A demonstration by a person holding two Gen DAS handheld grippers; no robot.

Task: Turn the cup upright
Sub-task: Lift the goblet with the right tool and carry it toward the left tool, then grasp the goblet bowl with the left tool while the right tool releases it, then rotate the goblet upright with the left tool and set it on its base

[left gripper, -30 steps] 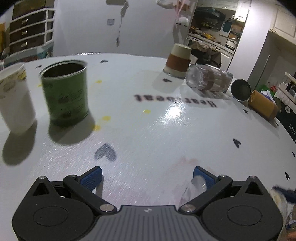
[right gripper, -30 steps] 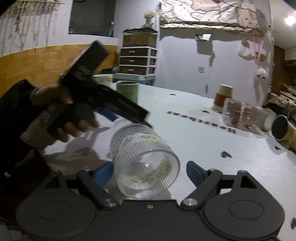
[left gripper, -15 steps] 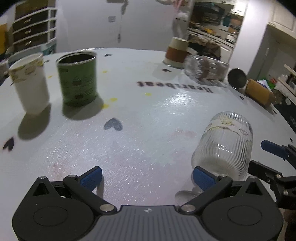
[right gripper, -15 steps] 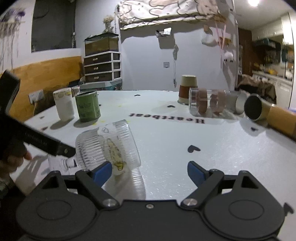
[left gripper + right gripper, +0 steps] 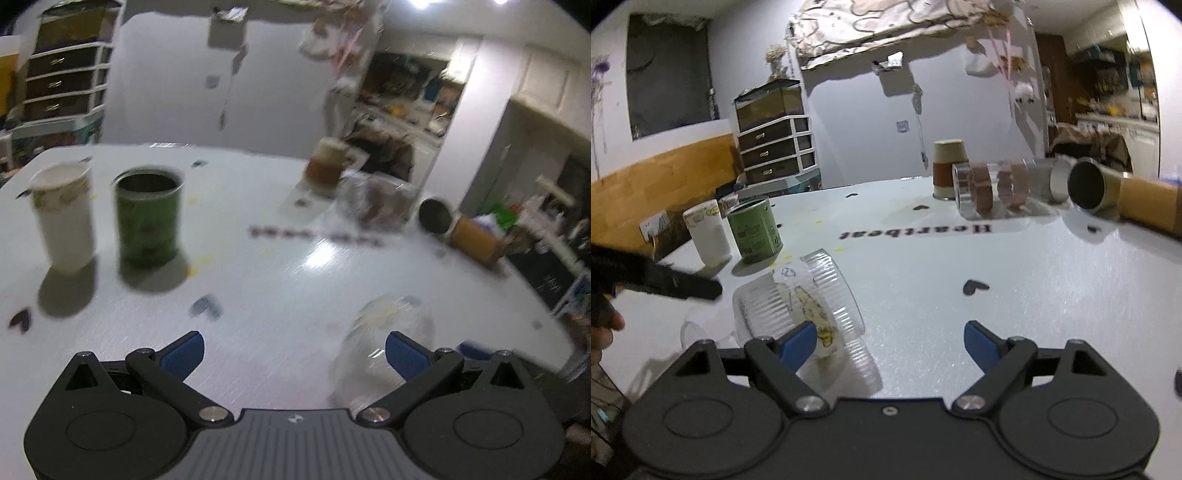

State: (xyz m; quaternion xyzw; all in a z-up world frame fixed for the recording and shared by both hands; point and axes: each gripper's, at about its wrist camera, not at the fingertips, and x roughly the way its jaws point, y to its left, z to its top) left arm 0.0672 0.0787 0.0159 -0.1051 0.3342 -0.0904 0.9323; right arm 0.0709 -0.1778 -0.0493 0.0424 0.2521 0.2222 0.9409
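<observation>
A clear ribbed glass cup (image 5: 798, 299) lies on its side on the white table (image 5: 997, 280), just ahead of my right gripper's left finger. My right gripper (image 5: 890, 343) is open and empty. The cup shows blurred in the left wrist view (image 5: 388, 332), behind the right finger of my left gripper (image 5: 293, 350), which is open and empty. The left gripper also shows as a dark bar in the right wrist view (image 5: 665, 282), left of the cup.
A white paper cup (image 5: 64, 218) and a green tin (image 5: 147, 216) stand upright at the left. At the back stand a brown paper cup upside down (image 5: 947, 168), a clear tumbler on its side (image 5: 993, 190) and a metal-rimmed cup on its side (image 5: 1108, 194).
The left gripper has drawn back and tilted up; its view is now blurred. The glass cup has rolled a little and lies on its side, free of both grippers.
</observation>
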